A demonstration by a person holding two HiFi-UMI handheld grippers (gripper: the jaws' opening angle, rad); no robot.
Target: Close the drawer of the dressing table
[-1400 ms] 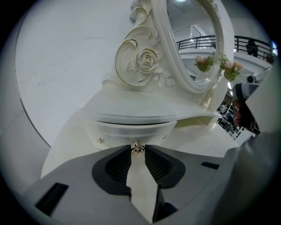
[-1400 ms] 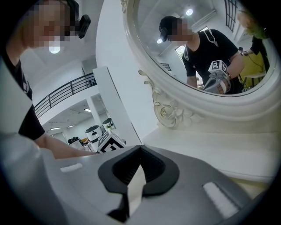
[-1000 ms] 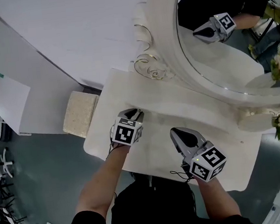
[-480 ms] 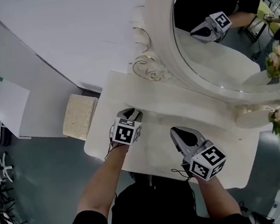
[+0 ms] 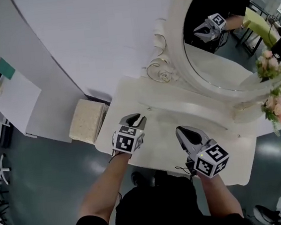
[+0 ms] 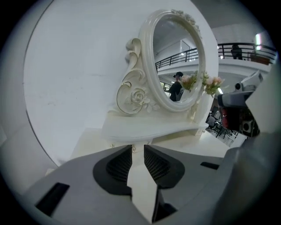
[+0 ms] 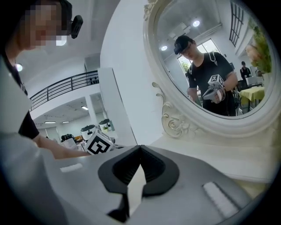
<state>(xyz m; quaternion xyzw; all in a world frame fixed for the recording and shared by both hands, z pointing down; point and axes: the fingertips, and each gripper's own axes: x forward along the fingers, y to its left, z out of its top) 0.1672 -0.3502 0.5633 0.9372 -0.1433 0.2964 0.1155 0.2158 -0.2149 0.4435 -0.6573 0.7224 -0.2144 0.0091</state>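
Head view: the left gripper [image 5: 132, 118] hovers nearest the drawer [image 5: 191, 120] at the back of the dressing table [image 5: 154, 150]; push squarely on its front. Left gripper view: your jaws have just been closing to a narrow, empty gap, and the drawer appears already flush, its contents hidden. Right gripper view: the right gripper [image 7: 140, 149] is pinched together, empty.

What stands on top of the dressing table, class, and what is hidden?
An oval mirror in a scrolled white frame stands at the back, pink flowers beside it at the right. The mirror hides whatever lies behind it on the dressing table.
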